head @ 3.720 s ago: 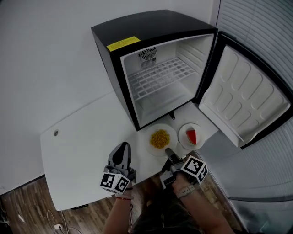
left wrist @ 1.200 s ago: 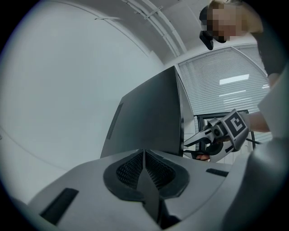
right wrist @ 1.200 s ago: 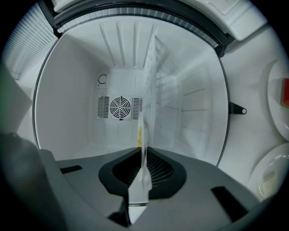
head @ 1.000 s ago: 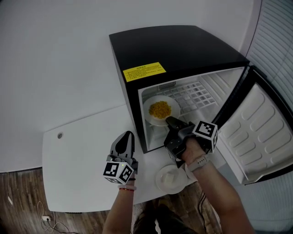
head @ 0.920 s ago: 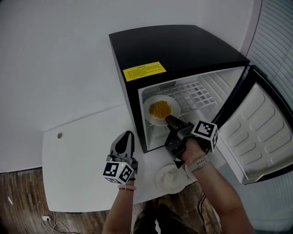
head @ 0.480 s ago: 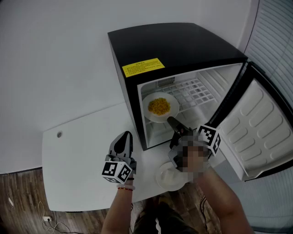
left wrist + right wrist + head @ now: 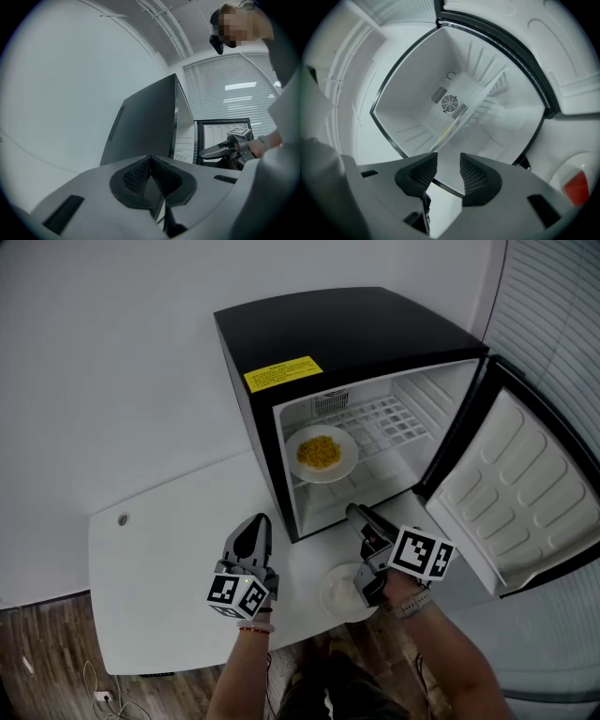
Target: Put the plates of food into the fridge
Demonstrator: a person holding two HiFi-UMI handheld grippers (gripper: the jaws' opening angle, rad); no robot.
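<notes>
A white plate of yellow food [image 7: 322,454] rests on the wire shelf [image 7: 384,427] inside the open black fridge [image 7: 347,334]. My right gripper [image 7: 354,512] hovers just outside the fridge mouth, above the table, pointing in. Its jaws have just been opening and now stand open with nothing between them [image 7: 449,161]. The second white plate [image 7: 337,596] sits on the table under my right hand. Its red slice [image 7: 575,187] shows at the lower right of the right gripper view. My left gripper [image 7: 255,523] hovers shut over the table, left of the fridge [image 7: 151,161].
The fridge door [image 7: 511,484] swings wide to the right. The white table [image 7: 159,559] stretches left, with a small round hole [image 7: 123,518] near its far edge. White wall behind, window blinds [image 7: 553,306] at the right, wood floor [image 7: 37,671] below.
The right gripper let go of the plate of yellow food on the shelf, opened, rolled and drew back out of the fridge toward the table's front. The left gripper stayed put.
</notes>
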